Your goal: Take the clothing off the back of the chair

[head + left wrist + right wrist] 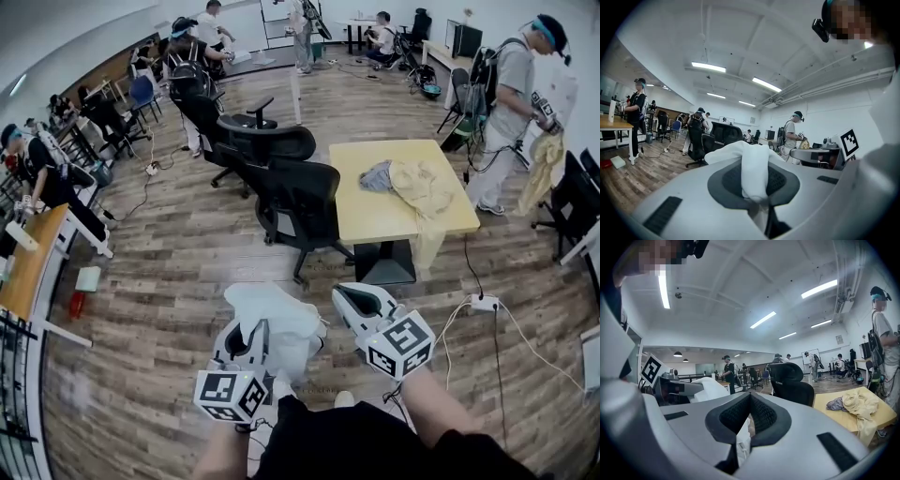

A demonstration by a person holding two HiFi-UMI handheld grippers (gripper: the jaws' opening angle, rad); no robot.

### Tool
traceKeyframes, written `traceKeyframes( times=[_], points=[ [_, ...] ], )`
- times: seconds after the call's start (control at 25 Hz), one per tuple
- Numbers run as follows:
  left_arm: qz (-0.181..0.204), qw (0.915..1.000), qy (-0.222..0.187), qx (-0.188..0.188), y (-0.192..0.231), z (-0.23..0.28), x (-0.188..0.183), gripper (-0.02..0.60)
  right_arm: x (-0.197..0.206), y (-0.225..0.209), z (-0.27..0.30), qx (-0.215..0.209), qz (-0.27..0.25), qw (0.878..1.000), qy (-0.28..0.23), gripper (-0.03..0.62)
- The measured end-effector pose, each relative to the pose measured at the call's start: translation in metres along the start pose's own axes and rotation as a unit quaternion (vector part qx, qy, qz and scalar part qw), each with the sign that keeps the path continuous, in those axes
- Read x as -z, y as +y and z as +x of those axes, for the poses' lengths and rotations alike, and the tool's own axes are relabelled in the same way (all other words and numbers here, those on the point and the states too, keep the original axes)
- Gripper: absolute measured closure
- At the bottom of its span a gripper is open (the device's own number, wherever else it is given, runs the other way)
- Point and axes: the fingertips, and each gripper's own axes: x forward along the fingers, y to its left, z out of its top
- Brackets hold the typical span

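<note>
Closest to us, our left claw (251,334) is clamped on the white garment (277,317), whose cloth bunches up between the pads and drapes over the claw's front. Our right claw (347,298) hovers just beside it, tips pressed together. White fabric shows through the slit behind those tips, but we cannot tell whether any is pinched. We hold the garment low above the wooden floor (169,281), well apart from the black chair (302,202) ahead. Right of the chair stands a yellow desk (364,214) carrying a cream garment (424,187) and a grey one (377,176).
</note>
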Motion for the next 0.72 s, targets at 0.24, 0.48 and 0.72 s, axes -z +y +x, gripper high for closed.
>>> traceKeyframes(
  times=[0.24,0.48,0.72],
  points=[
    [0.002,1.0,-0.002,-0.001,-0.001,-0.001,-0.005,0.524,-0.002,0.0,0.0,-0.005,0.0,1.0,-0.001,0.582],
    [0.004,1.0,0.0,-0.002,0.002,0.002,-0.005,0.523,0.002,-0.001,0.005,-0.007,0.003,1.0,0.0,0.582],
    [0.002,1.0,0.004,-0.001,0.007,0.003,-0.003,0.523,0.006,-0.001,0.009,-0.007,0.006,1.0,0.004,0.582]
  ],
)
